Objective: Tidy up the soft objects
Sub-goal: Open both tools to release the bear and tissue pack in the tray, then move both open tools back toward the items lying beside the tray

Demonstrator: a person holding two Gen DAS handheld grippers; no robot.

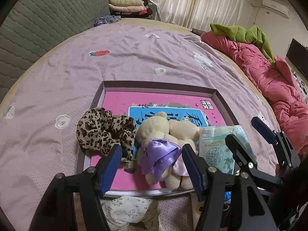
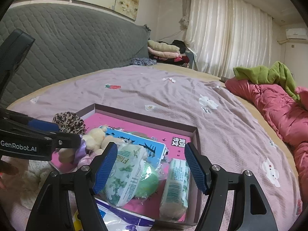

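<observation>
While most of the soft things already lie in the flat box (image 1: 219, 94) on the bed (image 1: 134, 57), the job looks nearly done but not all done. Inside the box I can see a leopard-print cloth (image 1: 104, 130) at the left edge, a cream teddy bear (image 1: 163, 138) in a shiny purple dress in the middle, two tissue packs and a green ball (image 2: 147, 181) in clear wrap. The first tissue pack (image 2: 123, 171) leans on the ball, and the second tissue pack (image 2: 175, 186) lies by the right wall of the box. Some things seem to be left outside: a white flowery cloth (image 1: 127, 209) sits just in front of the box, and a white bag with purple print (image 2: 123, 219) lies at the near edge. The left gripper (image 1: 152, 161) has its jaws wide, with the bear between them but the pads not pressing on it. The right gripper (image 2: 152, 165) is wide too, held over the tissue packs and the ball, gripping nothing. I think the flowery cloth could go in next. As for writing, the side of the left gripper says "GenRobot.AI". The first tissue pack shows letters like "Flo", seen sideways, and leaves drawn on it. The pink and blue books (image 2: 134, 140) under the toys have big Chinese words, upside down, which I cannot read well.
</observation>
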